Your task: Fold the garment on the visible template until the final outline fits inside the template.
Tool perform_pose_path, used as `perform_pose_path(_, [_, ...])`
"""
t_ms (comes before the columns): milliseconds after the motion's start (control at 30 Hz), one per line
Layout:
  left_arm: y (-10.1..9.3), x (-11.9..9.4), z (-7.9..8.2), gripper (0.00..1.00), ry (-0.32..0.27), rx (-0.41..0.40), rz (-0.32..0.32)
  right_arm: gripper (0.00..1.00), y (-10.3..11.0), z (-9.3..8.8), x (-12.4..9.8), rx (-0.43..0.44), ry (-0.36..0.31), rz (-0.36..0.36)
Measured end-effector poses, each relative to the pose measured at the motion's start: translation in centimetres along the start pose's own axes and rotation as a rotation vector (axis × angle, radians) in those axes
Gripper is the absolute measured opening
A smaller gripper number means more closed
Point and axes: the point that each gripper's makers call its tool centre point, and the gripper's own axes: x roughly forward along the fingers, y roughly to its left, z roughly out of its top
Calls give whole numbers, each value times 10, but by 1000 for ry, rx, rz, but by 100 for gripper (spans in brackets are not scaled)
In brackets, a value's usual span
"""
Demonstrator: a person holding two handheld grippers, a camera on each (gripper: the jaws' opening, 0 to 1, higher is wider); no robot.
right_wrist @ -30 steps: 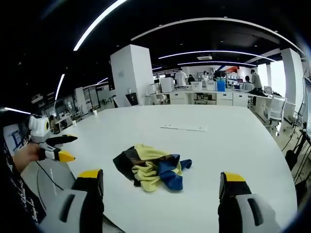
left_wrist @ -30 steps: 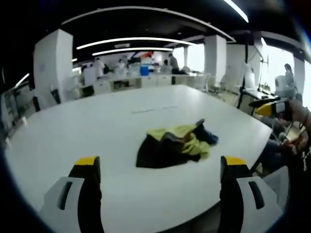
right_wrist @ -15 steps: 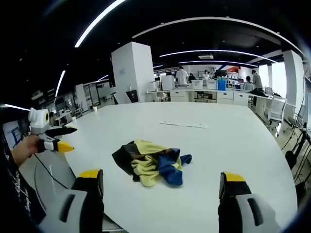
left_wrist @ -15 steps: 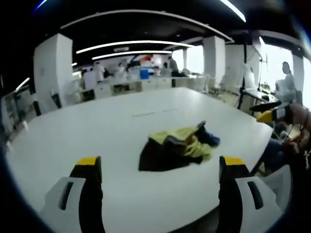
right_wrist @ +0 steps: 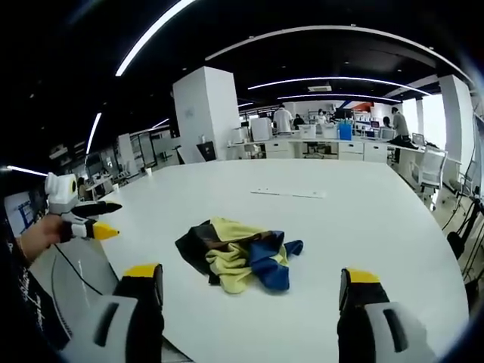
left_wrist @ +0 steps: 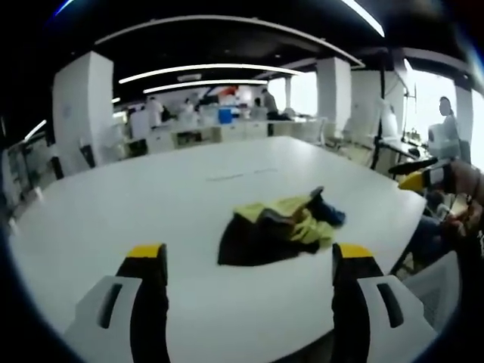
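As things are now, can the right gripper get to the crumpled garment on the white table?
Probably yes. The right gripper is open and aimed at the garment, with bare white table between them. The left gripper stays off to the side.

Left gripper (left_wrist: 249, 265) open, right gripper (right_wrist: 249, 283) open, both empty

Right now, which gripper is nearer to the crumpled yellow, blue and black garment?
Hard to tell; roughly equal. The left gripper and the right gripper both hover short of the garment, open, on opposite sides.
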Motion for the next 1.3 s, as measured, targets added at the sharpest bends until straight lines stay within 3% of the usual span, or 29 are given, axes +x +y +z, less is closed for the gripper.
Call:
perform_pose_path(233, [-2, 8, 2, 82, -9, -1, -1, 91, -4, 2, 6, 9, -10, 2])
perform_pose_path(633, [1, 33, 0, 67, 0, 16, -19, 81, -7, 2, 24, -8, -2, 11])
perform_pose_path(867, [4, 53, -1, 61, 9, 52, -19, 72, -7, 3, 42, -8, 12, 36])
perform_pose_path(1300, [-4, 88, -16, 53, 40, 28, -75, 60, -7, -9, 82, -44, 64, 73])
